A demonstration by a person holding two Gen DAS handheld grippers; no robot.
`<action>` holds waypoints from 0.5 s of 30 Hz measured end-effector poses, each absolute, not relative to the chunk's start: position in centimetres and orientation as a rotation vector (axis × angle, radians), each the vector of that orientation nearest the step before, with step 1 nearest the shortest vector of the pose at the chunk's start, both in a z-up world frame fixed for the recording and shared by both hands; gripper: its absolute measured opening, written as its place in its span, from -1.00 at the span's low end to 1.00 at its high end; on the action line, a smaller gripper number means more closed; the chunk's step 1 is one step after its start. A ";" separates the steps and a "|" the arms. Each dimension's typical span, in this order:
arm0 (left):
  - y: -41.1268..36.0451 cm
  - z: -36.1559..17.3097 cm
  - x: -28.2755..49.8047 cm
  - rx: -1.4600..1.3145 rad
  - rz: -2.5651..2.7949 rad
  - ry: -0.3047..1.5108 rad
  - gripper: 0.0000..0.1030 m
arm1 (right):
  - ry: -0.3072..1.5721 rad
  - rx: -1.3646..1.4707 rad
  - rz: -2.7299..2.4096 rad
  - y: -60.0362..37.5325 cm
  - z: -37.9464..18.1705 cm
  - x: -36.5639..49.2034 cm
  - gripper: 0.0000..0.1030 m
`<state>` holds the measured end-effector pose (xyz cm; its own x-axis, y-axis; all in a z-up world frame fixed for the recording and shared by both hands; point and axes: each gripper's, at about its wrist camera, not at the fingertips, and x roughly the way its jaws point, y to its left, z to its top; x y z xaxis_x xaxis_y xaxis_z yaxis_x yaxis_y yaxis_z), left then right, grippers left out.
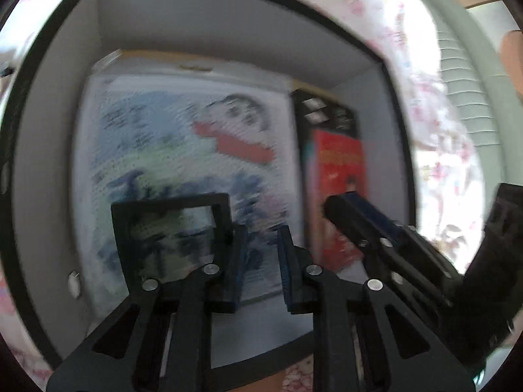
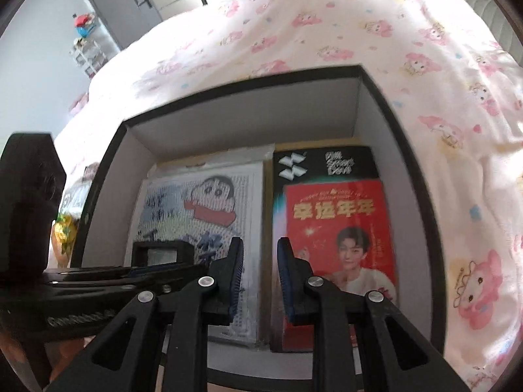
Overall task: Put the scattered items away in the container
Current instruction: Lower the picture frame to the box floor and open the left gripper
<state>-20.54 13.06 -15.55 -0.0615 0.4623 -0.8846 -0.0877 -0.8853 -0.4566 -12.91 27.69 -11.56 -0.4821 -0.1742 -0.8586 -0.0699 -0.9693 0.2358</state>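
A black-rimmed box (image 1: 59, 104) with white inner walls (image 2: 228, 114) sits on a bed. Inside lie a cartoon-print packet (image 1: 183, 150) (image 2: 196, 209) on the left and a black box with a red card on top (image 1: 340, 176) (image 2: 336, 222) on the right. My left gripper (image 1: 260, 261) hovers over the packet, jaws apart with nothing between them. My right gripper (image 2: 260, 274) hovers over the seam between the two items, also open and empty. A small black frame (image 1: 170, 222) (image 2: 160, 251) shows by the left gripper's left finger. Each gripper shows in the other's view.
A pink cartoon-print bedsheet (image 2: 359, 32) surrounds the box. A yellow-green item (image 2: 63, 232) lies on the bed left of the box. A grey door (image 2: 121, 3) and a small shelf (image 2: 86, 49) stand in the background. A slatted white surface (image 1: 464, 91) is at the right.
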 end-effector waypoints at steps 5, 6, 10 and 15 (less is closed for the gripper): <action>11.2 -14.5 -19.6 -1.833 2.038 -0.440 -0.66 | -0.350 1.570 -2.562 27.4 -11.6 -12.8 -0.63; 10.8 -14.0 -19.9 -1.794 2.020 -0.480 -0.65 | -0.346 1.569 -2.558 27.2 -11.6 -12.9 -0.63; 9.9 -12.9 -22.6 -1.754 2.088 -0.481 -0.64 | -0.345 1.567 -2.509 25.8 -11.9 -13.6 -0.63; 11.7 -13.2 -23.6 -1.818 2.082 -0.350 -0.64 | -0.334 1.607 -2.376 23.0 -13.4 -13.9 -0.63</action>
